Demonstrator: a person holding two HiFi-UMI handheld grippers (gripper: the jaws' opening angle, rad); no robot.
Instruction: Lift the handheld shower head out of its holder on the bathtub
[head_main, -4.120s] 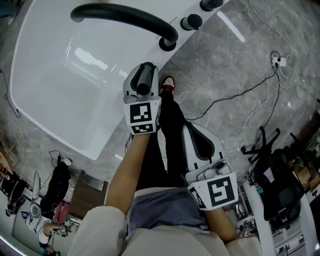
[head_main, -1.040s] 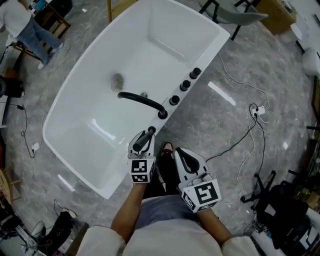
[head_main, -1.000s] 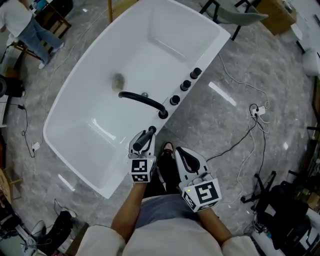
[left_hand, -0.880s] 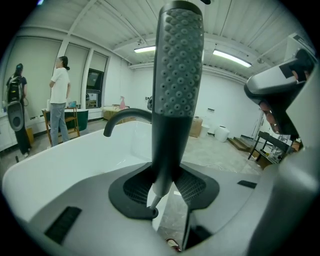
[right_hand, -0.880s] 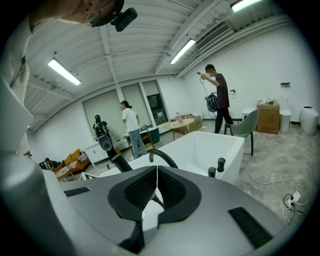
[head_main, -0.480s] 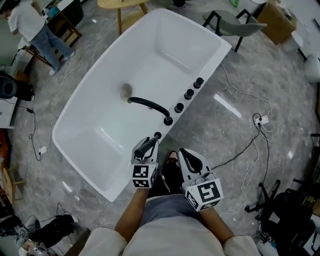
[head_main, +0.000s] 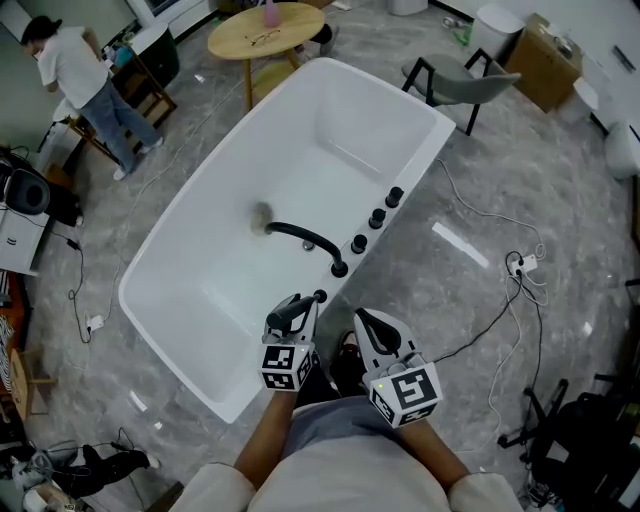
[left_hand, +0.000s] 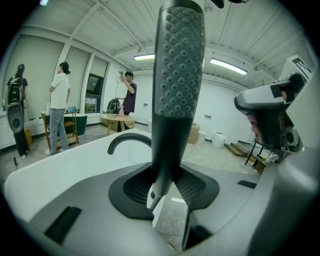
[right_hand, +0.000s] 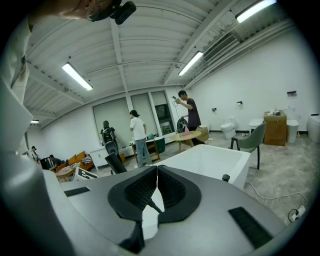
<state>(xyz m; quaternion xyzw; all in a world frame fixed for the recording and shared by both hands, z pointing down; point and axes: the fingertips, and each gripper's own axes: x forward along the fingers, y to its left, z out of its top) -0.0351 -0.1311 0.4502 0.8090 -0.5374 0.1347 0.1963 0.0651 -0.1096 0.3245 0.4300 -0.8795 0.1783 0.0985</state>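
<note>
The white bathtub (head_main: 200, 260) lies slantwise below me, with a black spout (head_main: 305, 240) and three black knobs (head_main: 377, 218) on its near rim. My left gripper (head_main: 290, 308) is shut on the handheld shower head (head_main: 285, 315), just short of a small black holder socket (head_main: 319, 296) on the rim. In the left gripper view the dark dotted shower head (left_hand: 178, 75) stands upright between the pads of the left gripper (left_hand: 167, 182). Beside it, my right gripper (head_main: 366, 322) is shut and holds nothing; the right gripper (right_hand: 156, 182) has its pads together.
A grey marble floor surrounds the tub, with cables and a socket strip (head_main: 520, 265) at the right. A grey chair (head_main: 470, 55), a round wooden table (head_main: 265, 25) and a cardboard box (head_main: 548, 68) stand beyond the tub. A person (head_main: 85, 75) stands at the far left.
Both grippers have risen, and the tub looks smaller and lower in the head view. The shower head stays in the left gripper. More of the room shows at the top.
</note>
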